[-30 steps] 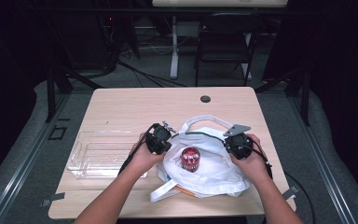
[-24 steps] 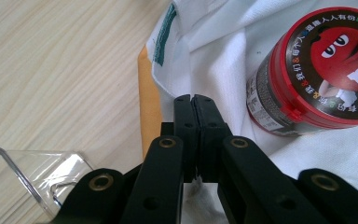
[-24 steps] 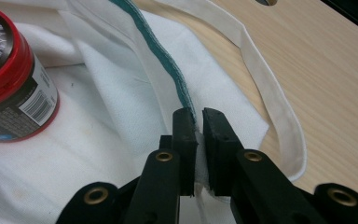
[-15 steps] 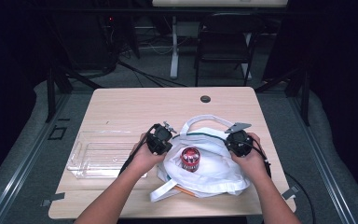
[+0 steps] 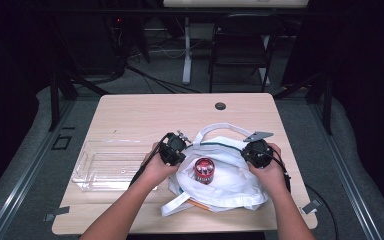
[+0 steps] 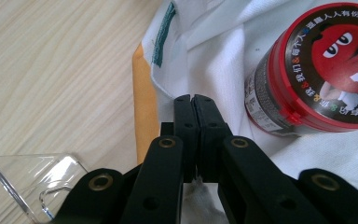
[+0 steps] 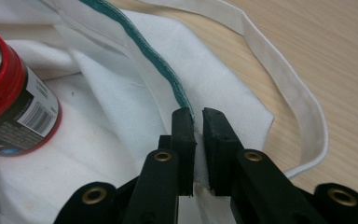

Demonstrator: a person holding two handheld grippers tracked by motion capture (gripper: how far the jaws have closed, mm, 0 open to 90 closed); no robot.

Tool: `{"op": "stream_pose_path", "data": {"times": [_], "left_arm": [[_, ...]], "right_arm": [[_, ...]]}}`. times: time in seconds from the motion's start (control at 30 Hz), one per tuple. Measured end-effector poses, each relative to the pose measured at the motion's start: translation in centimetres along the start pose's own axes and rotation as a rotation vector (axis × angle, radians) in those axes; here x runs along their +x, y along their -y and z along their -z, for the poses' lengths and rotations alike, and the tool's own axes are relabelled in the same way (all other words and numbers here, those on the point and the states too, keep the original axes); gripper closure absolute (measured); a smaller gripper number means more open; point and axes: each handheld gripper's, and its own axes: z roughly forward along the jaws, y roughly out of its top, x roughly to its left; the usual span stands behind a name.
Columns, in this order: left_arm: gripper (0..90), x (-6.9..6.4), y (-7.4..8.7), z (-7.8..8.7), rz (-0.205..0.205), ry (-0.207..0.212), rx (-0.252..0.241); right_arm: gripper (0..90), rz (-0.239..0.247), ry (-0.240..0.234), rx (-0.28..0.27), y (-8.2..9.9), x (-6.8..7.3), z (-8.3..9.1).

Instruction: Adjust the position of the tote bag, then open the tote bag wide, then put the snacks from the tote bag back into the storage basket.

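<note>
A white cloth bag (image 5: 230, 187) lies on the wooden table (image 5: 145, 112) with its mouth held apart. A jar with a red lid (image 5: 203, 170) stands upright in the opening. My left gripper (image 5: 180, 155) is shut on the bag's left rim (image 6: 214, 51), and its jaws (image 6: 195, 100) meet with cloth pinched low between them. The jar (image 6: 326, 70) stands just to their right. My right gripper (image 5: 249, 156) is shut on the right rim, its tips (image 7: 196, 114) clamping the green-trimmed hem (image 7: 135, 93). The jar (image 7: 14, 98) is at the far left there.
A clear plastic tray (image 5: 110, 165) lies left of the bag, its corner (image 6: 37, 182) close to my left gripper. Something flat and orange (image 6: 144, 107) lies under the bag's edge. A white strap (image 7: 284, 79) loops over the table. A black grommet (image 5: 220, 106) sits near the far edge.
</note>
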Motion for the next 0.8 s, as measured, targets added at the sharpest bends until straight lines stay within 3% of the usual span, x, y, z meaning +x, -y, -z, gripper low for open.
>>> {"op": "stream_pose_path", "data": {"times": [0.4, 0.53, 0.63, 0.8], "left_arm": [[85.6, 0.0, -0.4, 0.8, -0.003, 0.009, -0.014], [79.7, 0.1, -0.5, 1.4, -0.004, 0.016, -0.031], [75.5, 0.2, -0.7, 1.6, -0.007, 0.02, -0.009], [65.9, 0.2, -1.1, 2.1, -0.015, 0.031, -0.019]], "right_arm": [[74.6, -0.018, -0.03, -0.031, -0.1, 0.7, 0.5], [71.3, -0.012, -0.032, -0.04, -0.2, 0.9, 0.6], [69.2, -0.008, -0.042, -0.038, -0.3, 1.0, 0.8], [64.5, -0.011, -0.046, -0.056, -0.2, 1.1, 1.0]]}}
